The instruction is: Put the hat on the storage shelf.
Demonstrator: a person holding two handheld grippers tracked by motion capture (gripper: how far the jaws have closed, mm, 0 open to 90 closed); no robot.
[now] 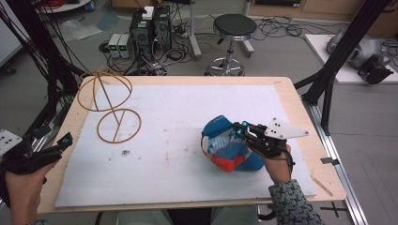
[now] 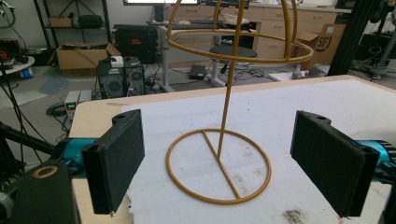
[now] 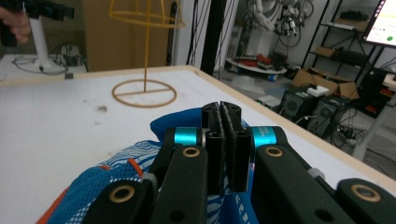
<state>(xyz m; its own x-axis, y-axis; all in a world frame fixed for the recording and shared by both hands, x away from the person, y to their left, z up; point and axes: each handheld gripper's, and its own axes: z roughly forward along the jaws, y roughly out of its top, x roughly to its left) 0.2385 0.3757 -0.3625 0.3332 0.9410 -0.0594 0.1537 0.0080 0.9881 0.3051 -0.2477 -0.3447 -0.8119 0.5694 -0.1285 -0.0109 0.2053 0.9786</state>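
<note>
A blue, white and orange cap (image 1: 225, 147) lies right of the table's middle; its fabric (image 3: 116, 163) bulges under the jaws in the right gripper view. My right gripper (image 1: 238, 130) (image 3: 223, 108) sits at the cap's upper right edge, jaws pressed together on the fabric. A yellow wire stand (image 1: 112, 110) (image 2: 219, 163) with a ring base and a round cage on top stands at the table's back left. My left gripper (image 1: 65, 141) (image 2: 220, 137) hangs open at the left edge of the table, facing the stand, nothing between its pads (image 2: 116, 158).
A white sheet (image 1: 164, 154) covers most of the wooden table (image 1: 291, 93). Beyond the far edge are a black stool (image 1: 233, 28), computer cases (image 1: 150, 28) and loose cables on the floor. Black frame posts (image 1: 338, 61) rise at both sides.
</note>
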